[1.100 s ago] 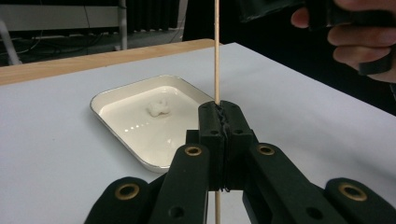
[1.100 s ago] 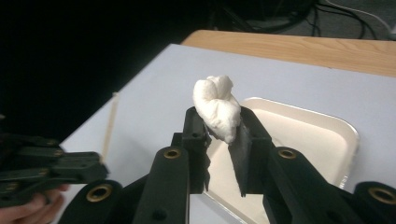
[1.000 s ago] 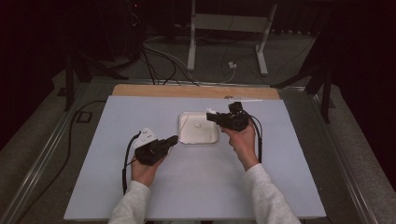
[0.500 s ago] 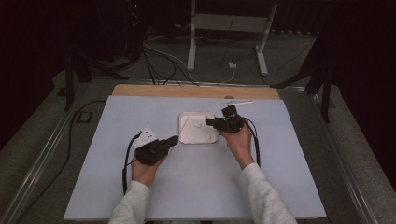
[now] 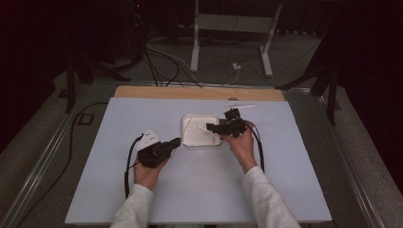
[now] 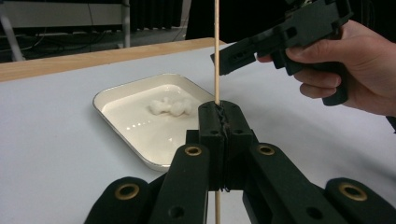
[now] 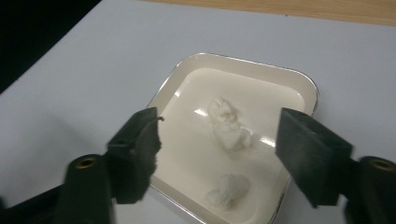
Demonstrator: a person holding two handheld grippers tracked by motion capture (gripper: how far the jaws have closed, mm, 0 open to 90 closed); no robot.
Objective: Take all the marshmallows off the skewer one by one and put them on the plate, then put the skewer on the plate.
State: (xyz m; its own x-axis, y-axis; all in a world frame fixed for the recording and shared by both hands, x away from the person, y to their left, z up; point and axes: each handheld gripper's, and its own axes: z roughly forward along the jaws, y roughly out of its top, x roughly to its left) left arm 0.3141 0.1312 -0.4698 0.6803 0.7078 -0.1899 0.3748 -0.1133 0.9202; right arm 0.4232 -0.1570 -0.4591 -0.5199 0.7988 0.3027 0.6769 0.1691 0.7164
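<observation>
A white tray [image 5: 185, 131] sits mid-table with white soft lumps [image 7: 228, 124] in it. In the left gripper view the tray [image 6: 119, 91] lies just ahead and the lumps [image 6: 171, 107] rest near its middle. My left gripper [image 5: 177, 141] is beside the tray's near left corner. It [image 6: 219, 116] is shut on a thin wooden skewer [image 6: 216, 56] that stands upright between the jaws. My right gripper [image 5: 210, 127] hangs over the tray's right side. Its jaws [image 7: 219, 127] stand wide open above the lumps, holding nothing.
A pale blue mat [image 5: 199, 185] covers the table, with a wooden strip [image 5: 142, 92] along the far edge. A thin pale stick [image 5: 240, 106] lies on the mat behind the right gripper. Cables [image 5: 128, 164] trail from both grippers.
My right gripper has moved left and down over the tray, uncovering the pale stick behind it. The left gripper has stayed put.
</observation>
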